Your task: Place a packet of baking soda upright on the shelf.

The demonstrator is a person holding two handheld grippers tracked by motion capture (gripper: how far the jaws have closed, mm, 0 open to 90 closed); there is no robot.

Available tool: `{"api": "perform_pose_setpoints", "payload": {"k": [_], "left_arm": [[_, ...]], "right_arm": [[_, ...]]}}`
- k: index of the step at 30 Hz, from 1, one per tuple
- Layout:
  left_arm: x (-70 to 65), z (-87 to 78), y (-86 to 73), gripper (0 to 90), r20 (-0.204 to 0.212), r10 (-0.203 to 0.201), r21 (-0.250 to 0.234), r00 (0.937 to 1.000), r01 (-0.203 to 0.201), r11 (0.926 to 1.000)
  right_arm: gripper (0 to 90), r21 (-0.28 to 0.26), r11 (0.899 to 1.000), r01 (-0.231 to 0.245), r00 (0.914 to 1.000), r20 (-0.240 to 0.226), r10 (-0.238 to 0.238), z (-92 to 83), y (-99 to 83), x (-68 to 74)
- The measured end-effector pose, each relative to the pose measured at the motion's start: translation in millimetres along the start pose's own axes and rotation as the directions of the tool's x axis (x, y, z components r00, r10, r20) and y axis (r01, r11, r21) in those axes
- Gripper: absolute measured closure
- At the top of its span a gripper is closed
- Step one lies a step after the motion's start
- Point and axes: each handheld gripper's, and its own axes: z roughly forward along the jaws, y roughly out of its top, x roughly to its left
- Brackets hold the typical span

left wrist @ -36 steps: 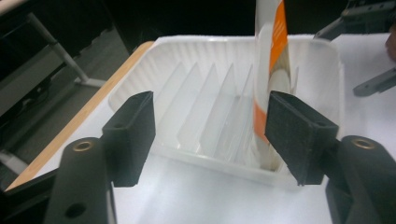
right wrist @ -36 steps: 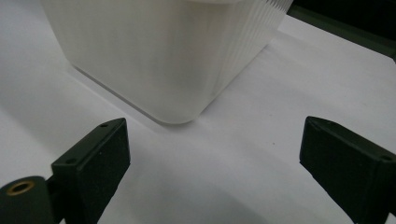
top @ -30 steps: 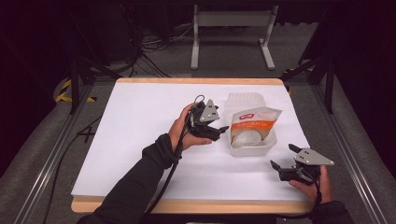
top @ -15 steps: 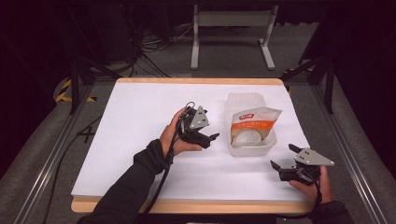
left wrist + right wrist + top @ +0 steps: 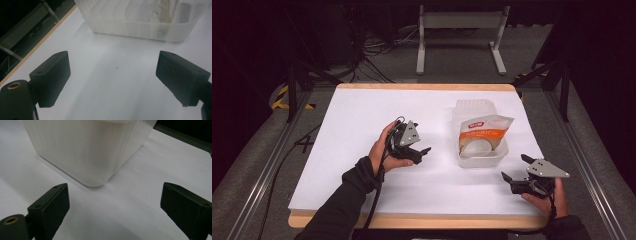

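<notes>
Left claw backing off from the tub, both claws wide and empty.

Your left claw (image 5: 419, 152) has drawn back from the tub (image 5: 481, 154) over the last second and now hovers low over the tabletop (image 5: 362, 115), the tub well ahead of its jaws, which stand wide apart with nothing between them. Your right claw (image 5: 514, 169) sits near the tub's closer corner, jaws equally wide and holding nothing. The pouch (image 5: 484, 131) leans inside the tub over a round lid (image 5: 477, 146). The pouch looks set, so likely you are releasing: keep the left claw clear of the tub wall, lift rather than drag, and avoid nudging the light tub sideways with the right.
</notes>
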Motion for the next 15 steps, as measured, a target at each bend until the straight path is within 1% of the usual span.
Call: {"api": "perform_pose_setpoints", "payload": {"k": [3, 5, 6, 7, 9, 10, 15], "left_arm": [[2.3, -4.6, -7.3, 12.1, -0.005, 0.002, 0.004, 1.0, -0.002, 1.0], [3.4, -7.4, -11.6, 12.2, -0.005, -0.005, -0.003, 1.0, 0.005, 1.0], [4.9, -11.1, -16.2, 12.4, -0.006, -0.015, -0.005, 0.9999, 0.015, 0.9999], [5.8, -12.6, -18.4, 12.4, -0.016, -0.014, -0.001, 0.9998, 0.014, 0.9999], [6.9, -15.3, -23.0, 12.3, -0.013, -0.02, 0.003, 0.9997, 0.021, 0.9998], [6.9, -15.3, -23.0, 12.3, -0.013, -0.02, 0.003, 0.9997, 0.021, 0.9998], [8.5, -22.4, -34.8, 12.0, -0.023, -0.019, 0.025, 0.9996, 0.02, 0.9995]], "right_arm": [[9.2, 0.001, 1.0, 0.003, 1.0, 0.001, -0.003, 0.1, 0.1, 0.3], [9.3, 0.001, 1.0, 0.004, 1.0, 0.002, -0.004, 0.0, 0.2, 0.5], [9.3, 0.0, 1.0, 0.003, 1.0, 0.003, -0.003, -0.2, 0.3, 0.4], [9.3, 0.0, 1.0, 0.003, 1.0, 0.003, -0.003, -0.2, 0.3, 0.4], [9.3, 0.003, 1.0, 0.003, 1.0, 0.005, -0.003, -0.3, 0.6, 0.5], [9.3, 0.003, 1.0, 0.003, 1.0, 0.005, -0.003, -0.3, 0.6, 0.5], [9.3, 0.003, 1.0, 0.006, 0.9999, 0.011, -0.006, -1.0, 1.8, 1.1]]}}
